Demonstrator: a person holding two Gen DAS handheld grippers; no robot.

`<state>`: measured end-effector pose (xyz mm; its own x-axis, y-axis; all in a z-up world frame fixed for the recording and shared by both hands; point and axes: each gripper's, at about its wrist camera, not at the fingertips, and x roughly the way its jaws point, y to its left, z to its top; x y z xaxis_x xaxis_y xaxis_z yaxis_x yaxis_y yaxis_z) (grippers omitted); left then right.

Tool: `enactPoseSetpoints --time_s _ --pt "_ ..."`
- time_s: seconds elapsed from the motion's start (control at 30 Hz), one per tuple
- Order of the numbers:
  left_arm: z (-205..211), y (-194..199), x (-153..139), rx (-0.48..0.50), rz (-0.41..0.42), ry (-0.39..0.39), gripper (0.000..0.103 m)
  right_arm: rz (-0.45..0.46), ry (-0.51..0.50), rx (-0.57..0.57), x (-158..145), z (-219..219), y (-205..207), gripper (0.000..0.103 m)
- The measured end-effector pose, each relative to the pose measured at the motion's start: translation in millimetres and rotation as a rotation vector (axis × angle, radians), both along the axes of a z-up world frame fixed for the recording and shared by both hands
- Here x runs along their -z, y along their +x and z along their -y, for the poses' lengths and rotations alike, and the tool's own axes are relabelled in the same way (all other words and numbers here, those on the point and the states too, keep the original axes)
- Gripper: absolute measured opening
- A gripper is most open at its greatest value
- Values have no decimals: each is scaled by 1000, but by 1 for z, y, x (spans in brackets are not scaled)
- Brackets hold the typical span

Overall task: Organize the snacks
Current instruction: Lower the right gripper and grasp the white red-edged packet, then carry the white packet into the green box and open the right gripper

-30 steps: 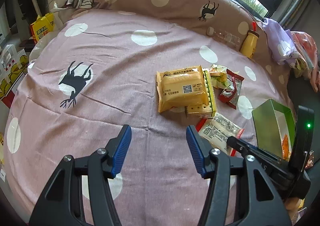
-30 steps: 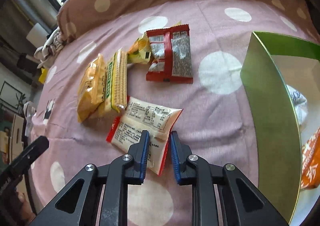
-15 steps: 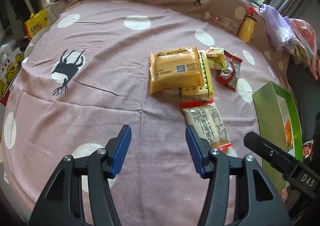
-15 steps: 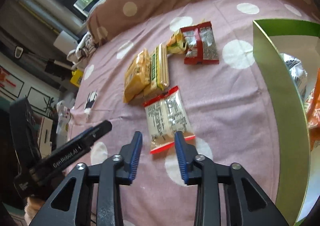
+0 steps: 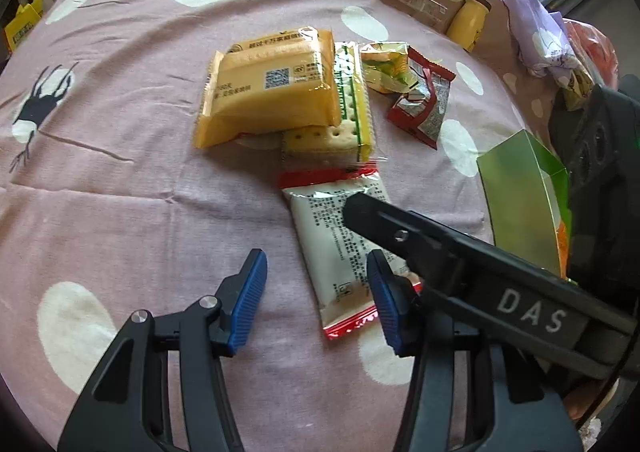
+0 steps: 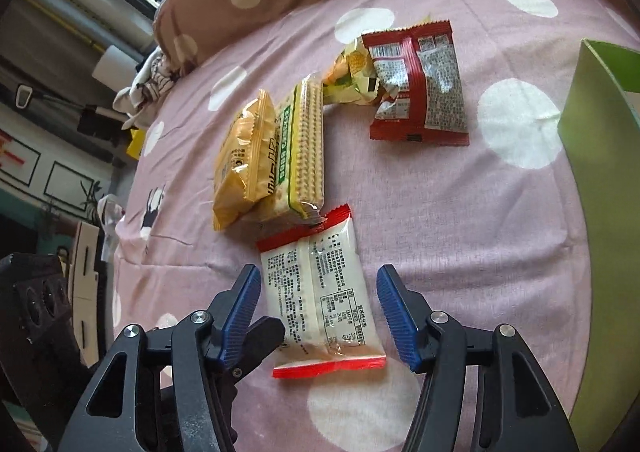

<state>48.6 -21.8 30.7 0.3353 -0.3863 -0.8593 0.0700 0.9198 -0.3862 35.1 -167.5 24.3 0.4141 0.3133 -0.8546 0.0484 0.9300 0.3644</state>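
two spread tongs, left closing, right opening, astride flat white red-edged packet

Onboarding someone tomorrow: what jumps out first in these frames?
The white snack packet with red ends, flat on the pink polka-dot bedspread, with the right claw opening astride it, pads clear. Behind it, a yellow packet overlaps a cracker pack. The green box stands at right.
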Motion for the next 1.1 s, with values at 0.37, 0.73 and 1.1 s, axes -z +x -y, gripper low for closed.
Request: enactPoseSetpoints --time_s 0.37,0.73,1.1 --pt "20 -8 -14 40 77 2 27 55 -84 19 -14 -5 -11 53" --pt "66 -42 -86 122 332 -38 27 338 -115 129 -102 25 -78 53" --pt "158 -43 -120 318 468 -23 27 489 -55 346 -142 103 -123 53"
